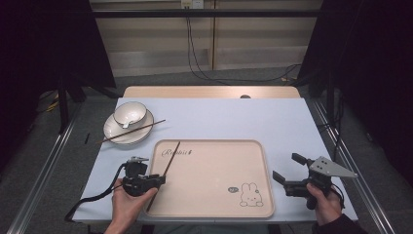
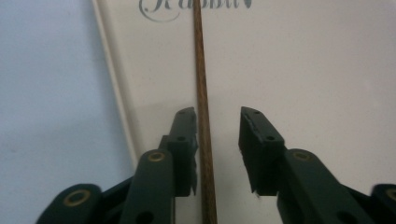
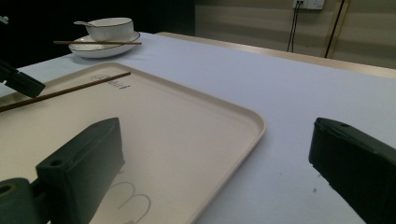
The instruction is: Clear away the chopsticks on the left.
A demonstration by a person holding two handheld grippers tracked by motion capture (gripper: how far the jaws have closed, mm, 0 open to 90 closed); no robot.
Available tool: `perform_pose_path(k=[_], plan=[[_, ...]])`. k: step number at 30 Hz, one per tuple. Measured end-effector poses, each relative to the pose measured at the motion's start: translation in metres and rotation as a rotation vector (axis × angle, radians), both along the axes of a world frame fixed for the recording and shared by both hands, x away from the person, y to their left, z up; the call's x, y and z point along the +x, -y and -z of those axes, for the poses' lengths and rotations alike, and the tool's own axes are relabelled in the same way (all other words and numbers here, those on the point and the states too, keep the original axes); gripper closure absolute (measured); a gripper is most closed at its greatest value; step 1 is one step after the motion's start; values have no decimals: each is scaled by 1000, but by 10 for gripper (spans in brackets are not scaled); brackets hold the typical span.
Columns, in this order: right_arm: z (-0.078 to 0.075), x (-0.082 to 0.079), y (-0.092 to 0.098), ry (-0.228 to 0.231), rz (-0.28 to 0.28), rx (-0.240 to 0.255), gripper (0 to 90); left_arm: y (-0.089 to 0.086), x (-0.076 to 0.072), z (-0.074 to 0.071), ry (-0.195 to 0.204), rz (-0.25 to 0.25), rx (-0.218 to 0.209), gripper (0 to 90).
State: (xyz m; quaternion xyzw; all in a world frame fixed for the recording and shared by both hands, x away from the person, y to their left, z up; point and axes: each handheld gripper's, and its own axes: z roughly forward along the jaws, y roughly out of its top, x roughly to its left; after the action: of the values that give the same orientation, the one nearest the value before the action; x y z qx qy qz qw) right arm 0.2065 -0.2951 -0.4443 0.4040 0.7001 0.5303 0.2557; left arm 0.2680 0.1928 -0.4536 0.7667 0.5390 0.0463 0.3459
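Near the bench's left edge, one chopstick [image 2: 201,116] is being released onto the tray [image 1: 265,165] by the spread left tool [image 2: 217,135]; another chopstick [image 1: 131,131] is being left across the plate [image 1: 111,131].

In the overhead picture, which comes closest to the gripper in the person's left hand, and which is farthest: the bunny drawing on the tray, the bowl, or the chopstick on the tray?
Measured from the left gripper:
1. Chopstick on the tray: it runs between the jaws, over the tray's left edge.
2. Bunny drawing: near the tray's right front corner.
3. Bowl: on its plate at the table's far left.
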Motion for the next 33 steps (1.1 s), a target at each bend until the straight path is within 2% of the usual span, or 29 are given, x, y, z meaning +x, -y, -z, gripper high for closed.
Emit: perform_pose_path(k=[2,3,5,6,7,8,9,11,14,16,17,18,20,21,22,24,25,27,28,30,32,33], plan=[[0,0,-1,-2,0,6,26,-3,-1,-3,36,23,19,578],[0,0,-1,2,2,6,25,-4,-1,-4,48,32,11,539],[0,0,0,6,0,3,25,-8,-3,-7,79,67,5,517],[0,0,0,6,1,3,25,-8,-3,-7,79,67,5,478],[0,0,0,7,-3,5,25,-10,-4,-9,132,92,11,437],[0,0,0,7,-3,5,25,-10,-4,-9,132,92,11,402],[-1,-1,0,7,-1,5,25,-13,-5,-10,162,101,-20,341],[-1,-1,0,9,2,3,25,-17,-5,-13,194,107,-39,272],[-1,-1,1,14,3,3,25,-22,-6,-18,260,132,-37,174],[-1,-1,0,15,7,4,25,-26,-5,-19,279,161,-23,129],[-1,-1,0,12,10,8,25,-27,-5,-20,278,167,-22,112],[-1,-1,0,11,11,8,25,-31,-6,-21,293,190,-36,116],[-1,-1,0,8,7,8,25,-38,-6,-21,318,197,-68,120],[-1,-1,0,7,6,9,25,-43,-4,-22,312,199,-82,95],[-1,-1,0,8,3,6,25,-46,-2,-23,302,197,-78,64],[-1,-1,0,8,8,9,25,-51,-1,-25,308,190,-66,35],[-1,-1,0,10,9,8,25,-60,-1,-27,344,202,-84,37],[-1,-1,0,10,9,8,25,-73,1,-27,356,239,-159,30],[-1,-1,0,10,8,8,25,-77,3,-28,357,251,-174,22],[-1,-1,0,7,2,6,25,-85,5,-28,369,228,-175,22],[-1,-1,0,7,4,9,25,-91,8,-27,382,217,-147,24],[-1,-1,0,10,6,8,25,-94,9,-27,401,222,-127,24]])
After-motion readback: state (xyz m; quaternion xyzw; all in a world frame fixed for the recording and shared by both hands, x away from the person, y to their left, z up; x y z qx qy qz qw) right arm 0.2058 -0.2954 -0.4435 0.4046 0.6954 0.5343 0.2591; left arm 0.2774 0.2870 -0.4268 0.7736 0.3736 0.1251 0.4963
